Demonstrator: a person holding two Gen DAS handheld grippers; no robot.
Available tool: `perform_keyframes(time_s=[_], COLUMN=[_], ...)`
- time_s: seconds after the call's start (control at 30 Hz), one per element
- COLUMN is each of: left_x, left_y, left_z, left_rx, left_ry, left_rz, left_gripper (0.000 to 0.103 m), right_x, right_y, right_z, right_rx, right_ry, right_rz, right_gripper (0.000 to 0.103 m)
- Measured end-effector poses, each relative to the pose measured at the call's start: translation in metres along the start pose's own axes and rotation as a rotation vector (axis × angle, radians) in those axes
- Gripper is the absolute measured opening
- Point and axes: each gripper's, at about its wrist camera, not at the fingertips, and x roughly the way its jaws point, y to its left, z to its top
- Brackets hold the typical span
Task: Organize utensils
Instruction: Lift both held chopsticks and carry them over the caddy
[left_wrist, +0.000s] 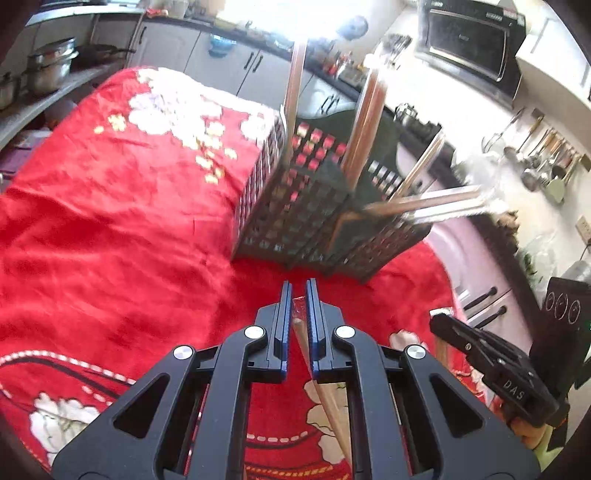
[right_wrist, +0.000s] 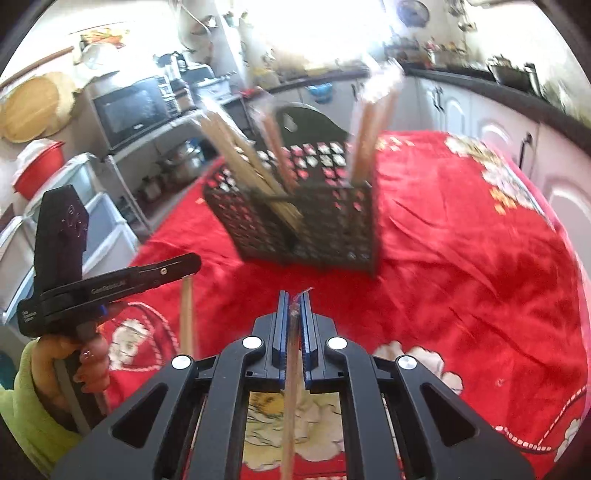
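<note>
A home kitchen: a black microwave oven on a white counter, steel ladles and spoons hung along the wall, stacked steel pots on a shelf, grey cabinet doors, a red floral tablecloth.

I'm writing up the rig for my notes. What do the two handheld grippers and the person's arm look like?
Both the left gripper and the right gripper have matte black angular linkages with silver round bolts and blue ribbed fingers. White lettering marks the black bodies when each is seen from the other's camera. The hand wears a lime-green sleeve. No cables are visible.
</note>
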Motion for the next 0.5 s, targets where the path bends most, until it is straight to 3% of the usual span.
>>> perform_keyframes(time_s=[0.5], left_x=[-0.068], left_y=[-0.022], left_z=[0.036], left_rx=[0.070], left_ry=[-0.176], left_rz=[-0.040], left_gripper=[0.003], right_x=[-0.046], right_y=[0.045], right_z=[0.046], right_rx=[-0.108], right_ry=[-0.193], right_rz=[0.071], right_gripper=[0.006])
